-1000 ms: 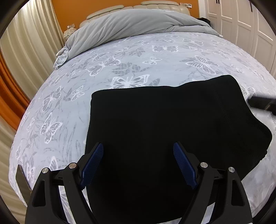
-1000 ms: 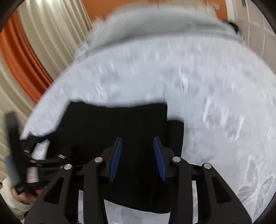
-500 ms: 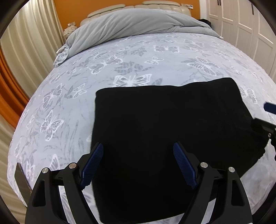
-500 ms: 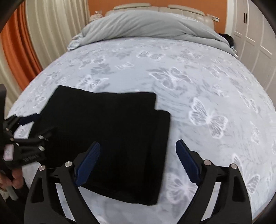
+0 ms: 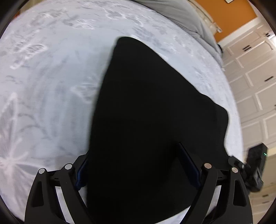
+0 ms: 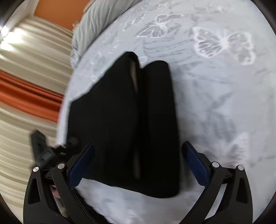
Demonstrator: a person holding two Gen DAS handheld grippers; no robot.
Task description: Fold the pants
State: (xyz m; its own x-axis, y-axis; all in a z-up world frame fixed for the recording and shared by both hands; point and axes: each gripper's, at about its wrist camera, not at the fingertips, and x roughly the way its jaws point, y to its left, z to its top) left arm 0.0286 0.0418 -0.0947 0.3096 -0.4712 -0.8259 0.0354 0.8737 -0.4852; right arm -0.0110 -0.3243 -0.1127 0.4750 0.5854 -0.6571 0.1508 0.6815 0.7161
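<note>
The black pants (image 5: 146, 112) lie folded into a thick rectangle on the butterfly-print bed sheet (image 5: 51, 86). My left gripper (image 5: 134, 165) hovers low over one end of them. Its jaws are opening, the cloth lies between and under the fingers, and no pad presses on it. In the right wrist view the pants (image 6: 120, 120) show a stacked fold with a step along the right side. My right gripper (image 6: 138, 163) straddles their near end with jaws opening wide, pads clear of the fabric. Each gripper shows in the other's view: the right gripper (image 5: 255, 168), the left gripper (image 6: 41, 151).
A grey duvet (image 5: 181, 15) is bunched at the head of the bed below an orange wall. White wardrobe doors (image 5: 255, 77) stand past one side of the bed. Cream and orange curtains (image 6: 25, 69) hang past the other side. The sheet (image 6: 215, 94) lies bare around the pants.
Both grippers have dropped closer to the pants and rolled, so both views are tilted. The right jaws went from narrow to wide open. The left jaws widened a little.
</note>
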